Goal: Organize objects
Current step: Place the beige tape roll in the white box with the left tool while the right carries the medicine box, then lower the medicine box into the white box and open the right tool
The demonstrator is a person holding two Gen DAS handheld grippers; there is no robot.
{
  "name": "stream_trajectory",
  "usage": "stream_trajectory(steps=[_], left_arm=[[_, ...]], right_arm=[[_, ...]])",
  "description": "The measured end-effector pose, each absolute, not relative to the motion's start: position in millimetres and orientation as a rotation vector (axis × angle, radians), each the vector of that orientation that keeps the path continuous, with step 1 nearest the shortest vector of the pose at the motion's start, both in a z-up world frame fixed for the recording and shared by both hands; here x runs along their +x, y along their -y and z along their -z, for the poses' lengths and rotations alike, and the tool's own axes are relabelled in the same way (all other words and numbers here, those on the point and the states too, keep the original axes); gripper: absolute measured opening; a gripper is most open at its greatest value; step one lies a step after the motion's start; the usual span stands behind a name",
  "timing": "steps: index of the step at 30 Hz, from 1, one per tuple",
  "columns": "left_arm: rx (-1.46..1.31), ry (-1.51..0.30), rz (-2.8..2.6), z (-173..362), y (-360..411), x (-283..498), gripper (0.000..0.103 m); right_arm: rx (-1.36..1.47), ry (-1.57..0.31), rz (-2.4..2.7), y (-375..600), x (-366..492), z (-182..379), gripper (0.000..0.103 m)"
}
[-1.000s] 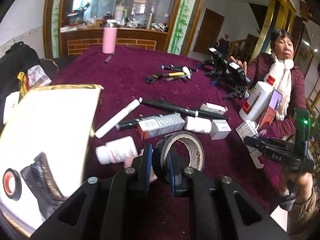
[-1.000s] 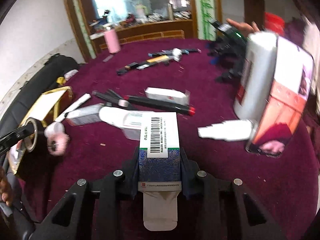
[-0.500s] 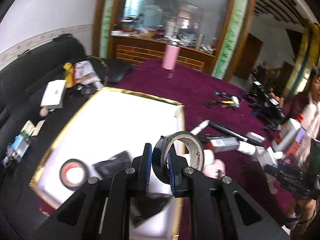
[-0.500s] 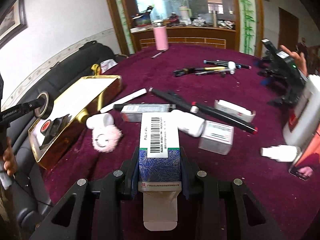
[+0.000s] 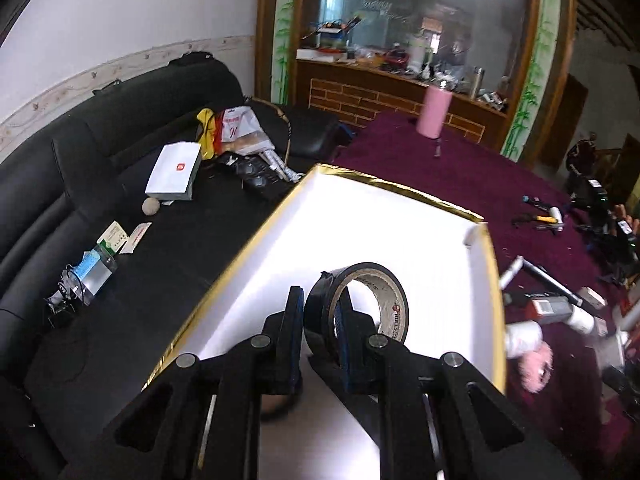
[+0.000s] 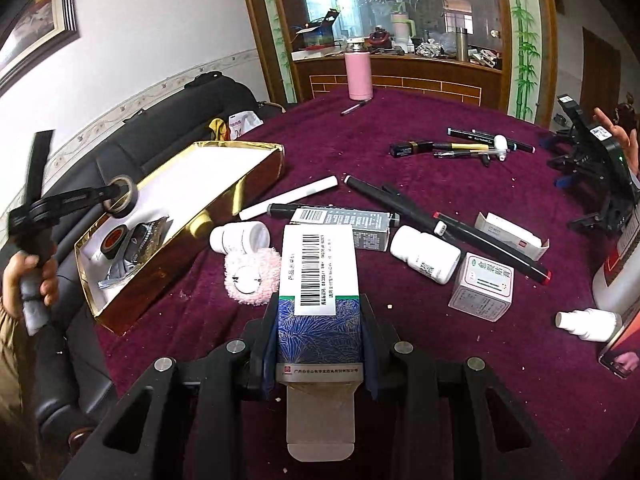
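My left gripper [image 5: 318,312] is shut on a black tape roll [image 5: 372,300] and holds it above the white inside of the gold-rimmed box [image 5: 400,216]. In the right wrist view the same left gripper [image 6: 116,196] hangs over the box [image 6: 240,188], which holds a red-cored tape roll [image 6: 114,240] and a dark foil packet [image 6: 140,240]. My right gripper [image 6: 320,312] is shut on a blue and white medicine box [image 6: 320,276] above the purple table.
On the purple table [image 6: 400,120] lie white pill bottles [image 6: 424,260], a pink puff [image 6: 252,272], markers [image 6: 448,224], small cartons [image 6: 484,284], pens [image 6: 472,144] and a pink flask [image 6: 359,76]. A black sofa [image 5: 100,200] with clutter stands left of the box.
My left gripper carried the tape roll left from the table to above the gold box. My right gripper swung left with the medicine box, bringing the gold box into view.
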State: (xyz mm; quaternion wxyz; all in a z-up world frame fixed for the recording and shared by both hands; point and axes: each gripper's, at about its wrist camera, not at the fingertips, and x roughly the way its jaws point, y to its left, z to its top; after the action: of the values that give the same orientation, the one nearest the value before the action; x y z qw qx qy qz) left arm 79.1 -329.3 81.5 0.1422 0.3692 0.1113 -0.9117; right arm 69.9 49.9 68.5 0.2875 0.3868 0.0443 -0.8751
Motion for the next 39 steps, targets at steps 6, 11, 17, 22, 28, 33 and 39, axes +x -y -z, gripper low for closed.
stream_trajectory(steps=[6, 11, 17, 22, 28, 33, 39], left_arm=[[1.133, -0.256, 2.590, -65, 334, 50, 0.015], [1.201, -0.188, 2.559, -54, 328, 40, 0.015], [1.361, -0.139, 2.552, -37, 312, 52, 0.012], [1.378, -0.183, 2.570, -32, 307, 76, 0.011], [1.324, -0.245, 2.561, -40, 317, 87, 0.010], [1.322, -0.231, 2.541, -38, 319, 81, 0.010], [1.311, -0.273, 2.529, -36, 326, 77, 0.010]], right_arm=[[1.033, -0.119, 2.335, -46, 72, -70, 0.037], [1.032, -0.133, 2.323, -42, 74, -70, 0.037], [1.023, -0.147, 2.298, -32, 73, -70, 0.037], [0.993, -0.184, 2.263, -16, 72, -75, 0.037], [0.930, -0.210, 2.202, 16, 72, -84, 0.037], [0.907, -0.189, 2.110, 50, 67, -91, 0.037], [0.931, -0.159, 1.998, 102, 50, -90, 0.037]])
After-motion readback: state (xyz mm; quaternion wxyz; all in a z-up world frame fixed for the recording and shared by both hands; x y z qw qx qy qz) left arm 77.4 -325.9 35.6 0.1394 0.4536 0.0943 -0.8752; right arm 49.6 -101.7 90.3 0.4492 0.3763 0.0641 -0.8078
